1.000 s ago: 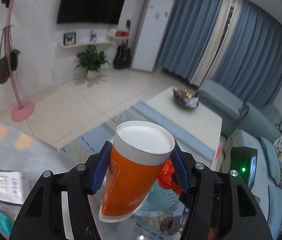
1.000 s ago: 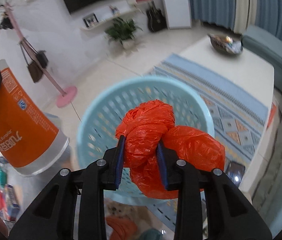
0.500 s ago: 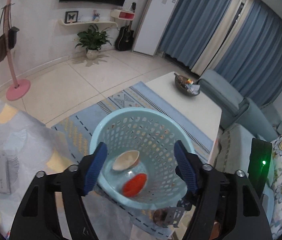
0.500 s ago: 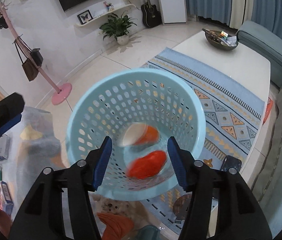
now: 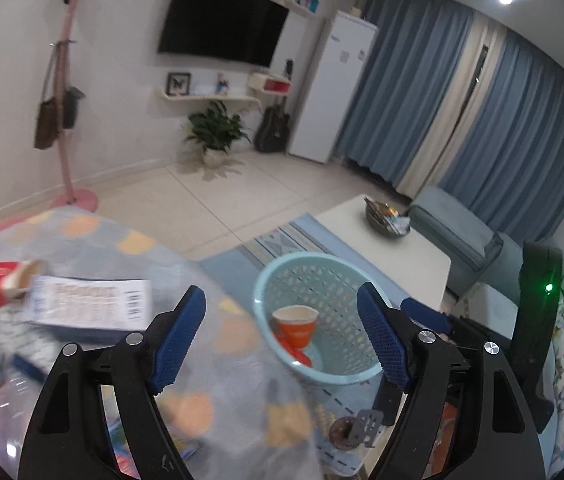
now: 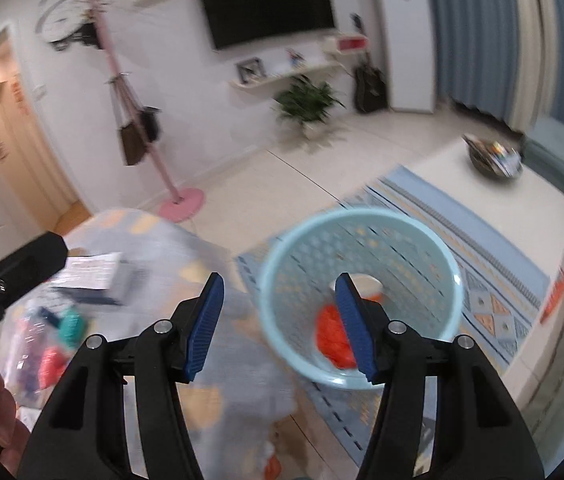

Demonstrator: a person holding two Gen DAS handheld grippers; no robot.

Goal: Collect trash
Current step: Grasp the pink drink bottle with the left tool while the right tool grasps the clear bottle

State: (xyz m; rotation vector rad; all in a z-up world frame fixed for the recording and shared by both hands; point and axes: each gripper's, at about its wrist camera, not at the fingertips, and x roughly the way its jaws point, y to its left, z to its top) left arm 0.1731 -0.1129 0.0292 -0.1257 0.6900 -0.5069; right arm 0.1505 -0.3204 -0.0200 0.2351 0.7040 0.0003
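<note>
Left to right across the left wrist view. Far left on the patterned cloth-covered table (image 5: 94, 240): a red paper cup (image 5: 0, 282) lying on its side, mouth toward the right, touching the edge of a flat white printed box (image 5: 90, 304). The box's long axis runs left–right across the view, roughly square to the line the left gripper (image 5: 282, 336) points along. Lower left shows only blurred clutter; items not identifiable.

Left gripper: jaws spread wide and opening, nothing between the pads. Through the gap sits the light blue basket (image 5: 322, 320) on the floor rug, beyond the table edge. Inside it an orange paper cup (image 5: 296, 326) stands upright, with an orange plastic bag (image 5: 302, 356) just beside its base.

Right wrist view: the left gripper's black body shows at far left, with the box below it. Right gripper (image 6: 282, 328): jaws parted at a middle width, empty. The basket lies to the right of its centre line; the bag shows behind the right pad.

Judgement: the remaining trash lies left of both grippers, on the table. The left hand is nearer to the red cup and box. A grab on the box would go across its short width, so that wrist needs little roll. The fallen cup looks easier taken across its body.
</note>
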